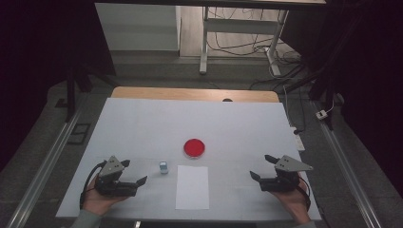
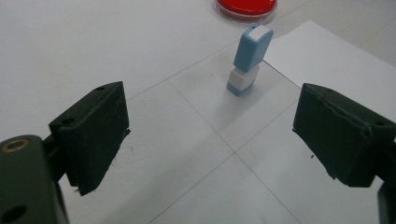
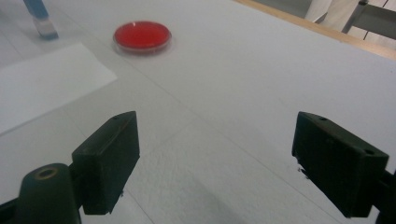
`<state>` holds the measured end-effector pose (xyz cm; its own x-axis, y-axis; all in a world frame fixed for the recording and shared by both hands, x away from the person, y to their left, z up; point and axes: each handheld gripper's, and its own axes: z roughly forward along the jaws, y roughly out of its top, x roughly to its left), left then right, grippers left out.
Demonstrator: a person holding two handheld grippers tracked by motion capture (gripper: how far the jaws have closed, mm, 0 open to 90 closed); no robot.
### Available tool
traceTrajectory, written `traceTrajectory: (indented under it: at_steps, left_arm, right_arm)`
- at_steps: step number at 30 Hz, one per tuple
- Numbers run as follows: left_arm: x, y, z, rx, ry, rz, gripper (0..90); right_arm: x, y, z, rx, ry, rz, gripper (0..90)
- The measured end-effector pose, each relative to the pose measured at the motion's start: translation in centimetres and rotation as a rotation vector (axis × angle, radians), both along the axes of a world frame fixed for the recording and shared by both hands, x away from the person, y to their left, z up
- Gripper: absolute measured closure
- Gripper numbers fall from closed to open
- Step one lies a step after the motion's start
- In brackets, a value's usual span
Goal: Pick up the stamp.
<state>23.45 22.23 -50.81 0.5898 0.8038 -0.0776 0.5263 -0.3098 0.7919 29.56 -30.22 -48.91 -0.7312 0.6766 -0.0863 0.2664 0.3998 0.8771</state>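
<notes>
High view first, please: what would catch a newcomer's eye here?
The red round dish stands out at the middle of the white table. Just nearer lies a white sheet of paper, with a small blue and white stamp standing to its left. The left gripper and right gripper flank them, both open and empty.

2 black claws, grey 3-cornered plates, trailing black cables
</notes>
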Motion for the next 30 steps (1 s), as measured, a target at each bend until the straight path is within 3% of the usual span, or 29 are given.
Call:
traceTrajectory:
  at_steps: [9, 16, 30]
  left_arm:
    - [0.3, 0.1, 0.3, -0.009, -0.002, 0.007, 12.1]
    - [0.0, 0.2, 0.4, -0.039, 0.0, 0.009, 13.9]
    - [0.2, -0.9, 1.4, -0.008, -0.02, 0.005, 14.5]
  right_arm:
    - [0.4, 0.0, -0.7, 0.004, 0.039, 0.003, 15.8]
    - [0.1, 0.1, -0.6, -0.014, 0.024, -0.014, 19.1]
    - [0.0, -0.5, -0.5, 0.016, 0.022, -0.005, 21.7]
